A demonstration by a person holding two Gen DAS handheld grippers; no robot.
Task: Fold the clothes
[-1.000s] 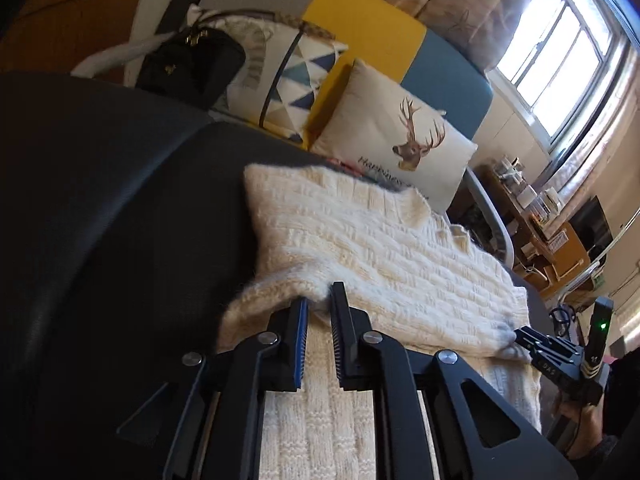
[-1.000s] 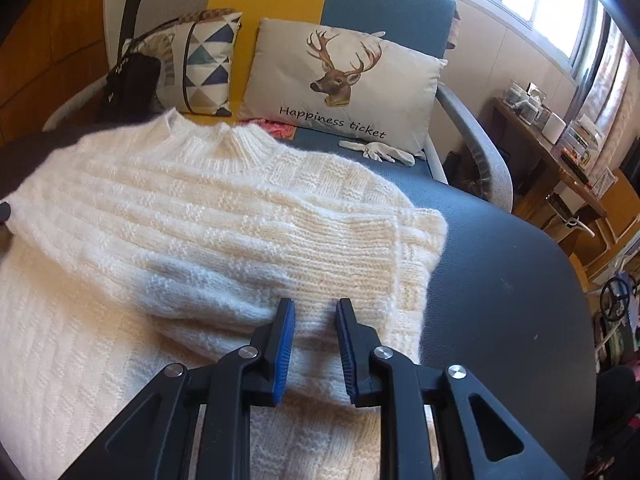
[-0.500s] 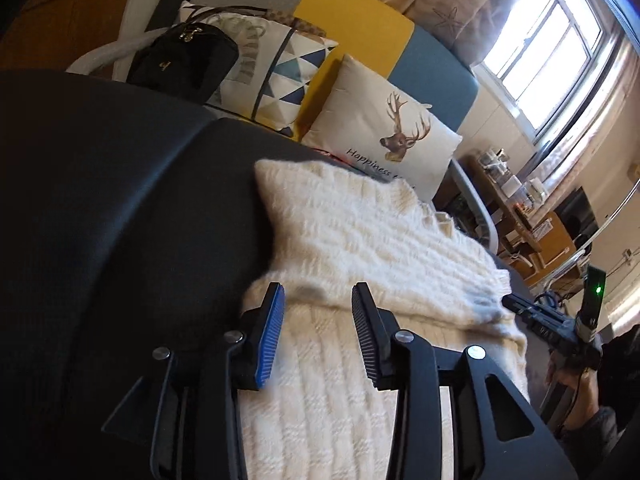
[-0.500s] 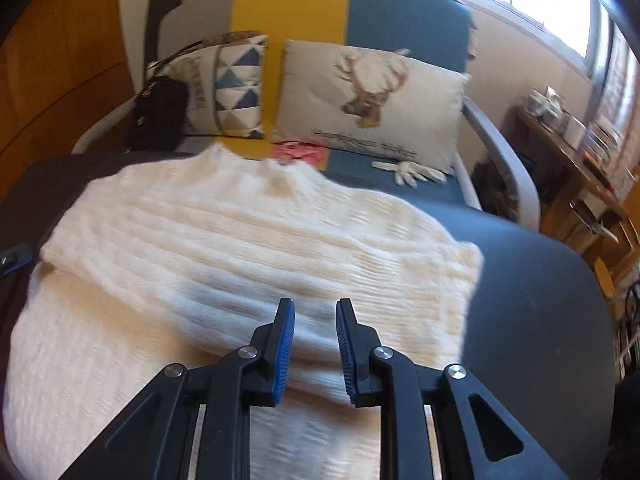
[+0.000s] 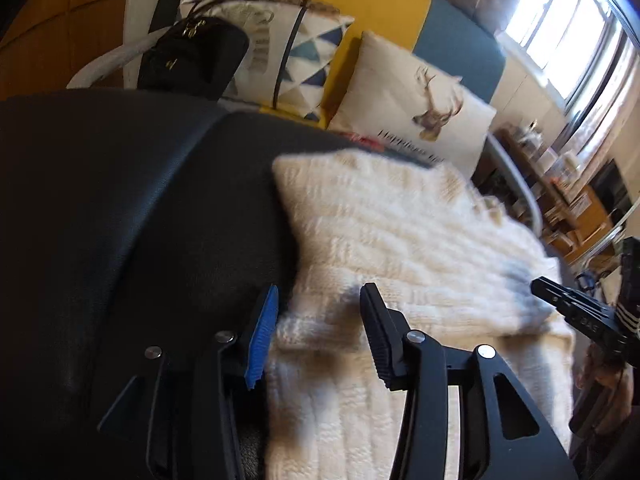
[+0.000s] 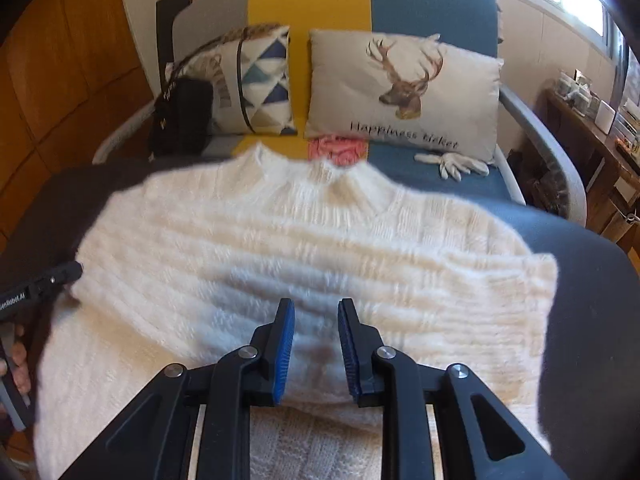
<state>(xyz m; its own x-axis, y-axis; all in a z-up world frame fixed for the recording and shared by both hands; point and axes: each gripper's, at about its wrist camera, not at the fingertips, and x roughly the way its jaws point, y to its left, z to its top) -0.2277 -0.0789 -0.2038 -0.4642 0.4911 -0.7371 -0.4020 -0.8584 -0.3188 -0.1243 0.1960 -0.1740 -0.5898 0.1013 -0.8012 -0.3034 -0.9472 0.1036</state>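
Lying folded crosswise on the dark table (image 6: 592,320), white sweater (image 6: 304,248), collar toward sofa (image 6: 432,4); left gripper (image 5: 318,312) and right gripper (image 6: 316,332) both spread, empty.

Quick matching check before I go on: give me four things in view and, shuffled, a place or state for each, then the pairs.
1. white sweater
2. left gripper
3. deer cushion
4. black handbag

A. against the sofa's blue back
B. open, over the sweater's edge
C. folded over itself on the dark table
D. at the sofa's far left end

Pairs: 1-C, 2-B, 3-A, 4-D
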